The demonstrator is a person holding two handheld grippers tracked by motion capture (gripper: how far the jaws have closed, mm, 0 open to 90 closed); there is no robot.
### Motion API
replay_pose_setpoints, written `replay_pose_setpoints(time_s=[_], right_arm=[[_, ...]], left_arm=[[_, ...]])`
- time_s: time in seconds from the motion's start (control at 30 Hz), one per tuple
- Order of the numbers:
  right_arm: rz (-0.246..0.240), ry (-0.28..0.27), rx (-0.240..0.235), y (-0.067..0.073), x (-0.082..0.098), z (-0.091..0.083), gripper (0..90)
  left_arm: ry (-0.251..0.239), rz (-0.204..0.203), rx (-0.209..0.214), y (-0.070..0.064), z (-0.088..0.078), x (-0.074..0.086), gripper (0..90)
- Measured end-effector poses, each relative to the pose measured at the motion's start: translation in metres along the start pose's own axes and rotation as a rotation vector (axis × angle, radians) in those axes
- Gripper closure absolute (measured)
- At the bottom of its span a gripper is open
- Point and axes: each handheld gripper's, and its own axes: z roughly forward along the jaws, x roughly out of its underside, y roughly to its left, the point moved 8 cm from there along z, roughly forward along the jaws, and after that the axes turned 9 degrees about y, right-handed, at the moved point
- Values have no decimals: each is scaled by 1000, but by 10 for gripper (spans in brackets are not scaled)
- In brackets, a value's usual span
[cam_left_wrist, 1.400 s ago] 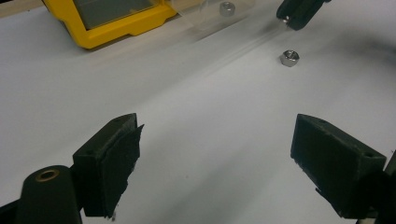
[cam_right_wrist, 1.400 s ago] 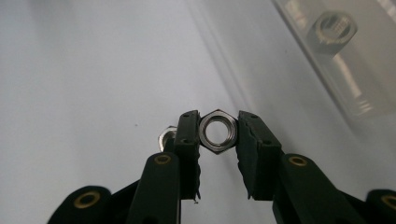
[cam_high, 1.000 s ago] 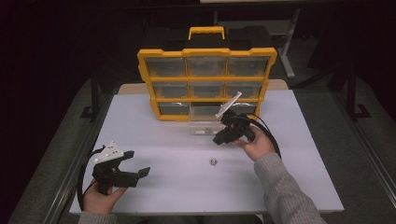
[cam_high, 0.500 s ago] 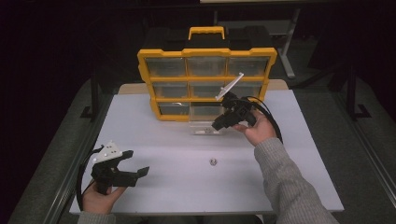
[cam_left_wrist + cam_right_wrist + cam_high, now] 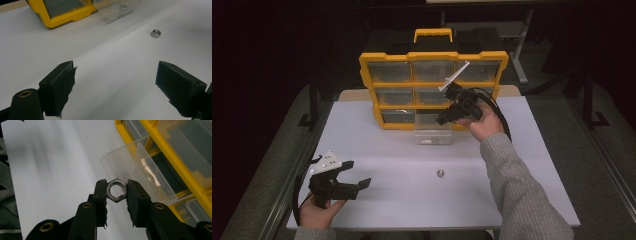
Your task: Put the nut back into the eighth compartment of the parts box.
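Item: steel hex nut (image 5: 116, 190), small, rigid, light, smooth-sided; best held across opposite flats. Location: clamped between the right gripper (image 5: 116, 191) pads, above the pulled-out clear drawer (image 5: 140, 170) of the yellow organizer (image 5: 432, 90). The left gripper (image 5: 116, 82), jaws wide apart, idles. The high view adds a second nut (image 5: 440, 174) lying on the table (image 5: 412, 200); the right gripper view alone reveals the thread.

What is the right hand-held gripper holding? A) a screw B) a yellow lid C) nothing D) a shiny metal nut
D: in the right gripper view, the right hand-held gripper pinches a hexagonal metal nut between its black jaws.
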Motion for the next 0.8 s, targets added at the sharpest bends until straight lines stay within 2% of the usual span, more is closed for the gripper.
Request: replay_pose_setpoints(time_s=[0.33,0.5,0.8], right_arm=[[24,10,17,-8,-16,0,691],[20,18,23,-14,-23,10,690],[27,47,21,-19,-28,39,690]], left_arm=[[4,5,-2,1,-1,0,153],[3,4,0,1,-1,0,152],[2,-4,0,1,-2,1,153]])
